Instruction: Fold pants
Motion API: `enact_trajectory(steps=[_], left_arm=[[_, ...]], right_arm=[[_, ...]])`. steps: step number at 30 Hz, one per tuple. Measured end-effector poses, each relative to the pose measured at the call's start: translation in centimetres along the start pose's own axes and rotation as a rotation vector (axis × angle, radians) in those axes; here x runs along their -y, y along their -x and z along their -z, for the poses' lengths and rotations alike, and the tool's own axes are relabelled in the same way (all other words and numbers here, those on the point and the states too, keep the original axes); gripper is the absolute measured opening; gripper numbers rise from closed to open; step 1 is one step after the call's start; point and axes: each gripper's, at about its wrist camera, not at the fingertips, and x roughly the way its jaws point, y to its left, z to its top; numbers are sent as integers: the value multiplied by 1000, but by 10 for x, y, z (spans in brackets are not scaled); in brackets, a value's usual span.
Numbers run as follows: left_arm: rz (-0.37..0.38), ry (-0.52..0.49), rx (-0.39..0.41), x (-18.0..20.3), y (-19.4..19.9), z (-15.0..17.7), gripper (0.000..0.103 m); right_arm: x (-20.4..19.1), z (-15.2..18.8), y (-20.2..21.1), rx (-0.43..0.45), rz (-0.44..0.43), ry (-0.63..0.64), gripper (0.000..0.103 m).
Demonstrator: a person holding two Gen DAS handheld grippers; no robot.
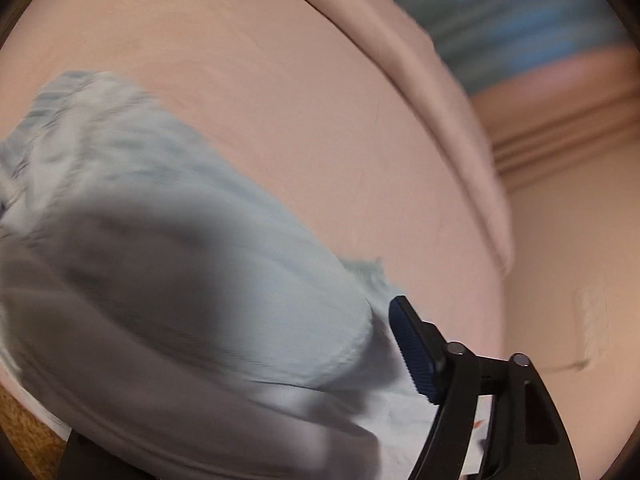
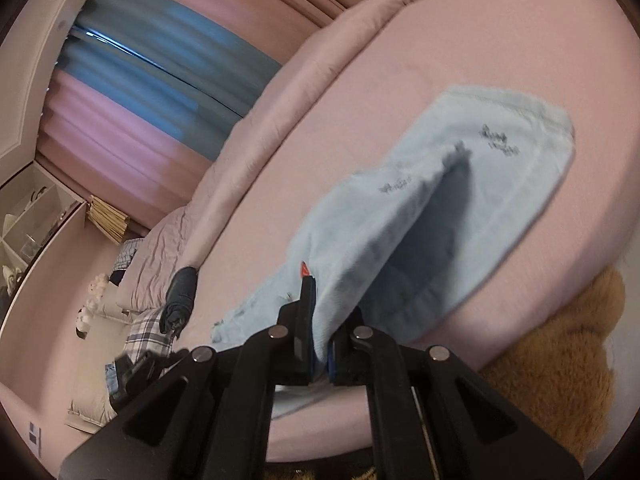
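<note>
Light blue pants (image 2: 420, 200) lie on a pink bed (image 2: 360, 60), partly lifted and doubled over, with the far end resting on the sheet. My right gripper (image 2: 319, 336) is shut on the near edge of the pants, cloth pinched between its blue pads. In the left wrist view the pants (image 1: 160, 260) fill the lower left, blurred and draped close to the lens. Only one blue-padded finger (image 1: 414, 350) of my left gripper shows; the other is hidden under the cloth, so its state is unclear.
A folded pink duvet (image 2: 260, 120) runs along the bed's far side. A dark rolled garment (image 2: 180, 296) and plaid cloth (image 2: 148, 332) lie at the bed's left end. A brown plush toy (image 2: 560, 360) sits beside the bed. Blue and pink curtains (image 2: 160, 92) hang behind.
</note>
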Motion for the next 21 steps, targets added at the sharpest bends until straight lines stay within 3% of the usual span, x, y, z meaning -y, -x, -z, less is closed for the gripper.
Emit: enact_trajectory(steps=[2, 4, 6, 9, 11, 15, 17, 19, 21], left_arm=[[-20, 45, 47, -15, 18, -6, 71], [-71, 64, 138, -25, 40, -12, 60], [-89, 35, 178, -29, 54, -21, 14], [-42, -7, 207, -16, 67, -33, 10], [-49, -59, 246, -2, 80, -35, 10], [18, -159, 336, 12, 113, -21, 10], [14, -183, 308, 4, 111, -13, 10], [-26, -201, 263, -5, 99, -10, 10], [-95, -224, 201, -18, 84, 3, 10]], right_arm=[[-6, -11, -4, 18, -13, 8, 5], [-20, -23, -11, 48, -22, 37, 5], [-34, -37, -23, 65, -30, 67, 5], [-69, -78, -63, 57, -64, 124, 5], [-98, -100, -79, 56, -82, 192, 5], [-141, -108, -42, 197, -145, 337, 5], [-132, -97, -27, 210, -116, 343, 5], [-99, -78, -22, 151, -78, 298, 5], [-60, -56, -26, 87, 23, 253, 5]])
